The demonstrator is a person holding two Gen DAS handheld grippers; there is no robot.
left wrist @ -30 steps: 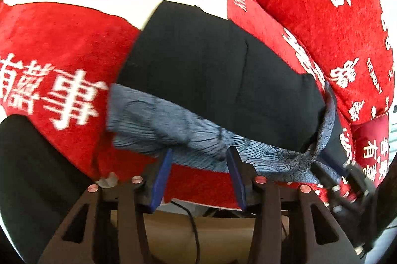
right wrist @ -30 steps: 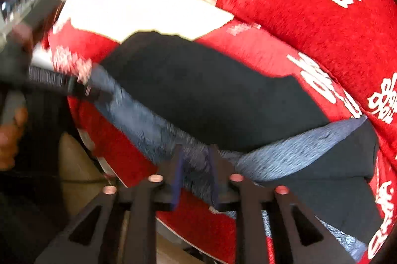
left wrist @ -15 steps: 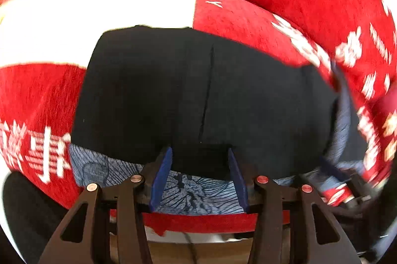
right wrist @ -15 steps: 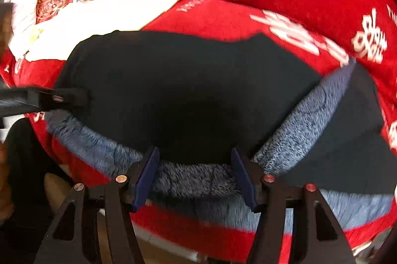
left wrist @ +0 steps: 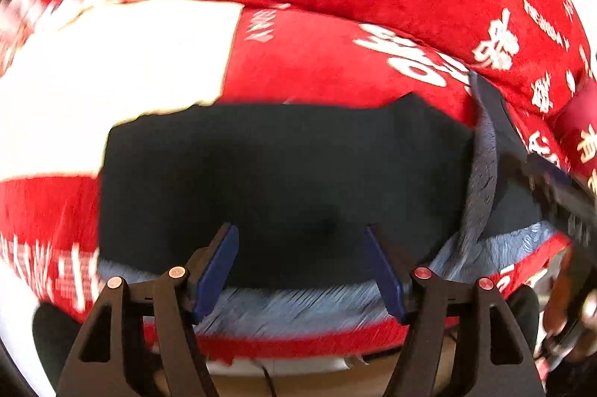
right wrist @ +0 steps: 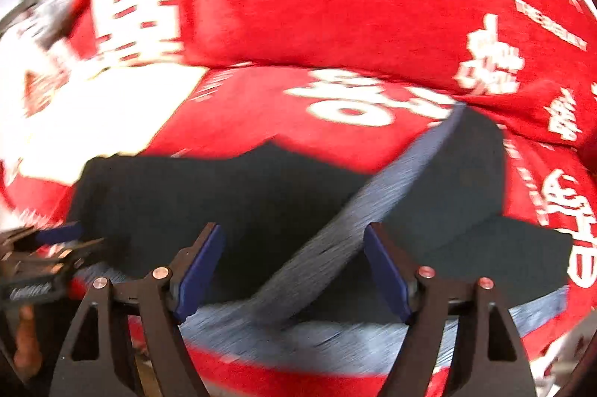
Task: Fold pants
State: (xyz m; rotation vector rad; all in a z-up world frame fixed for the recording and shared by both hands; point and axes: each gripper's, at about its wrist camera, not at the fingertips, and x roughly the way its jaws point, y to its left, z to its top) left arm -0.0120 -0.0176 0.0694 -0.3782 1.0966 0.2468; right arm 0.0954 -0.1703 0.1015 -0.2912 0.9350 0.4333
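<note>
Dark pants (left wrist: 283,180) with a blue-grey patterned lining lie folded on a red blanket (left wrist: 317,68). In the left wrist view my left gripper (left wrist: 302,266) hovers over their near edge, its jaws opening and nothing pressed between the blue pads. The right wrist view shows the same pants (right wrist: 231,206) with a blue-grey band (right wrist: 373,206) running diagonally across them. My right gripper (right wrist: 293,266) is above that band, jaws opening too, the pads clear of the cloth. Each gripper appears at the edge of the other's view.
The red blanket with white characters covers a rounded bed or sofa; a big red cushion (right wrist: 335,5) rises behind the pants. A white patch (left wrist: 112,72) lies to the left. Below the near edge the floor (left wrist: 298,382) and a cable show.
Both grippers let go of the pants' blue-grey edge and opened wide. Both views swung and pulled back, so the folded pants now lie lower and flatter in frame.
</note>
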